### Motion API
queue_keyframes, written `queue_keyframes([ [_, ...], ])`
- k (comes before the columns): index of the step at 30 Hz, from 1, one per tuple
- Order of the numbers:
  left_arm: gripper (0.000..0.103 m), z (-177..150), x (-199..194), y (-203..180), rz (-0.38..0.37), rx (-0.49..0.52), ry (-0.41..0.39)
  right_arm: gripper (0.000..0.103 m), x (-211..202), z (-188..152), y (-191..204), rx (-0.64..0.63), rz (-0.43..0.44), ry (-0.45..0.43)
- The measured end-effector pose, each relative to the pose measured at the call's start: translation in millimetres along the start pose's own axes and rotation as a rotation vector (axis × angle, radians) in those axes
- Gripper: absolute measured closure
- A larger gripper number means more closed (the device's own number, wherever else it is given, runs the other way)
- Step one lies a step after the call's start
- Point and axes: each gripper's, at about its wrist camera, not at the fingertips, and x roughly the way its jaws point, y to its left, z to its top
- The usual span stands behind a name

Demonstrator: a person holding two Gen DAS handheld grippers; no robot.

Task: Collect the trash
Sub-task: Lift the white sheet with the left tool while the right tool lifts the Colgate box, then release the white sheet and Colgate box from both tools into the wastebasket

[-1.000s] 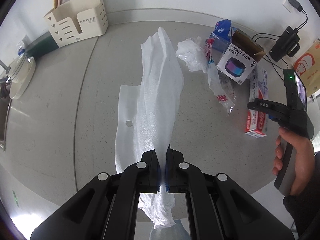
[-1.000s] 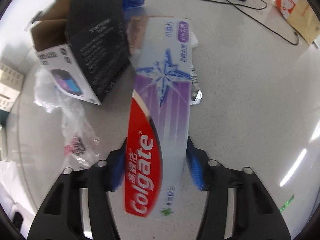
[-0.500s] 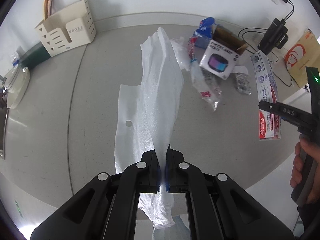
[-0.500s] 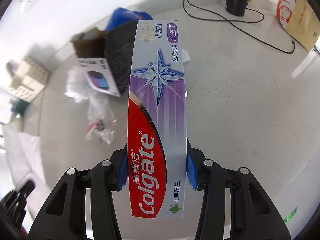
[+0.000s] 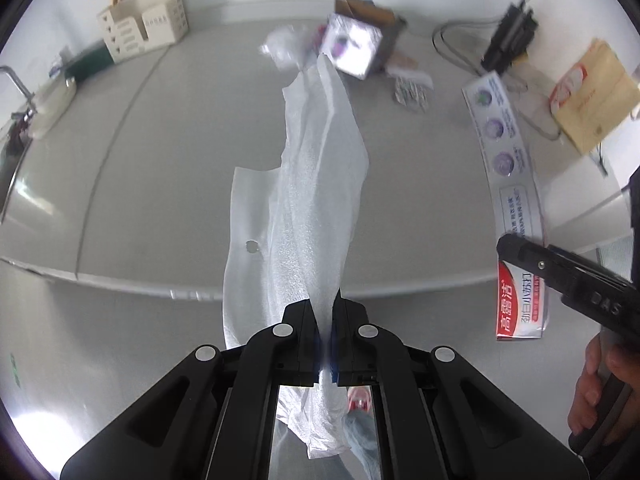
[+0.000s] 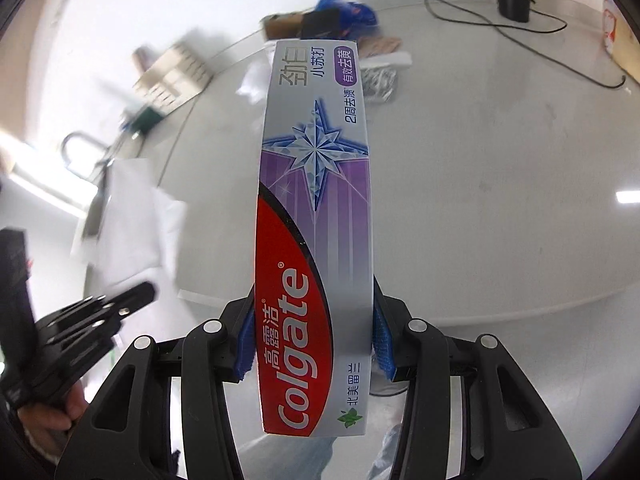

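My left gripper (image 5: 324, 320) is shut on a white foam sheet (image 5: 312, 184), which stands up from the jaws over the front edge of the grey table (image 5: 168, 168). My right gripper (image 6: 312, 344) is shut on a Colgate toothpaste box (image 6: 316, 208), held in the air off the table's front edge. The box (image 5: 516, 216) and the right gripper (image 5: 560, 276) also show at the right of the left wrist view. The foam sheet (image 6: 128, 220) and the left gripper (image 6: 80, 320) show at the left of the right wrist view.
On the far side of the table lie a speaker box (image 5: 356, 48), crumpled clear plastic (image 5: 284, 48), a foil blister pack (image 5: 412, 92) and a blue wrapper (image 6: 344, 8). A cream organizer (image 5: 144, 32), black adapter with cables (image 5: 508, 40), a yellow envelope (image 5: 592, 96) and a faucet (image 5: 16, 80) stand around.
Both grippers have pulled back from the table toward its front edge, carrying the foam sheet and the toothpaste box. The trash pile now looks farther away.
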Motion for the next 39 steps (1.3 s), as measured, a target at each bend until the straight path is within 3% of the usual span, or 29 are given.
queue_keyframes([
  [6, 0.101, -38, 11, -21, 0.025, 0.057, 0.073, 0.056, -20, -65, -19, -0.020, 0.054, 0.067],
  [12, 0.100, -65, 49, -22, 0.023, 0.122, 0.145, 0.056, -30, -110, -33, 0.004, -0.006, 0.073],
  [16, 0.100, -95, 74, -13, -0.031, 0.102, 0.181, 0.056, -12, -153, -36, 0.029, -0.022, 0.113],
  [21, 0.100, -136, 141, 1, -0.075, 0.083, 0.248, 0.056, 59, -205, -47, 0.042, -0.061, 0.254],
  [26, 0.100, -167, 227, 16, -0.065, 0.090, 0.322, 0.056, 154, -248, -75, 0.103, -0.062, 0.349],
  [31, 0.100, -193, 326, 32, -0.077, 0.082, 0.385, 0.056, 256, -278, -104, 0.112, -0.053, 0.416],
  [39, 0.100, -229, 477, 37, -0.176, 0.063, 0.495, 0.056, 397, -313, -158, 0.111, -0.096, 0.560],
])
